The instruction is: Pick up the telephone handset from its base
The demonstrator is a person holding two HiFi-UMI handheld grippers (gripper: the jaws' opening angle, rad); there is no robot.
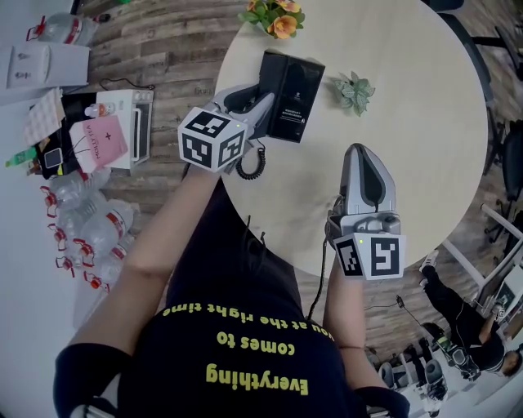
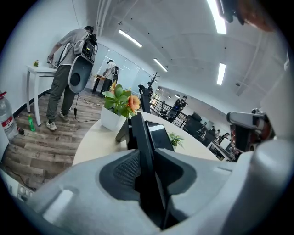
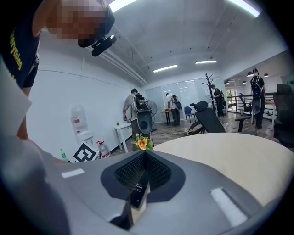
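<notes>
A black telephone base (image 1: 296, 94) stands at the far side of the round beige table (image 1: 425, 139). Its black handset (image 1: 268, 69) lies along the base's left side, with a coiled cord (image 1: 252, 162) trailing toward me. My left gripper (image 1: 255, 102) is on the near end of the handset. In the left gripper view the handset (image 2: 141, 135) runs edge-on between the grey fingers (image 2: 115, 174), which press on both its sides; the left gripper (image 2: 148, 161) is shut on it. My right gripper (image 1: 364, 163) hovers over the table's near right part, shut with nothing in it; its tips (image 3: 144, 155) meet.
A pot of orange flowers (image 1: 274, 16) stands at the table's far edge and a small green plant (image 1: 355, 90) sits right of the phone. Water bottles (image 1: 82, 220) and boxes (image 1: 114, 131) lie on the wooden floor at left. People stand in the room beyond.
</notes>
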